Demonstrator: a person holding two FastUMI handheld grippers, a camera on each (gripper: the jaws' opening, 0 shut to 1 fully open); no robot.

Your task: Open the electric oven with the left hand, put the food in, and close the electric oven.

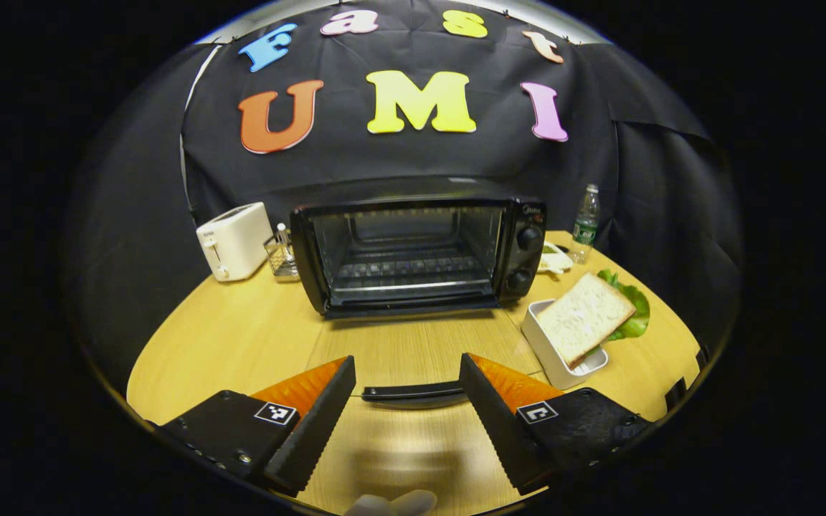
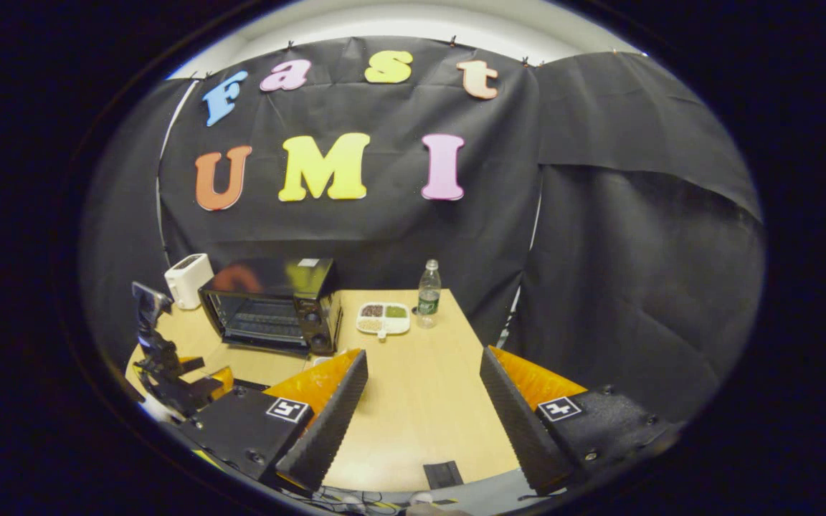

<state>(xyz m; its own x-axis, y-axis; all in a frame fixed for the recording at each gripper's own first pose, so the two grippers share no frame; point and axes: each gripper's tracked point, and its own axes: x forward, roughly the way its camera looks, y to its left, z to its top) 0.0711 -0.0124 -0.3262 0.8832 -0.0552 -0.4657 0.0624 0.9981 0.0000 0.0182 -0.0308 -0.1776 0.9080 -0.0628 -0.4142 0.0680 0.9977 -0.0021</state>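
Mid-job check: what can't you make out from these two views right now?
1. Oven knob settings: too small, both views.
2. Anything under the bread slice in the white tray: the bread covers it, left gripper view.
3. Divided plate: contents too small, right gripper view.
4. Whether the left gripper touches the door handle: its fingers hide the handle's ends, left gripper view.

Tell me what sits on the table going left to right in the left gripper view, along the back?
White toaster → small wire rack → black electric oven, its door open → clear water bottle.
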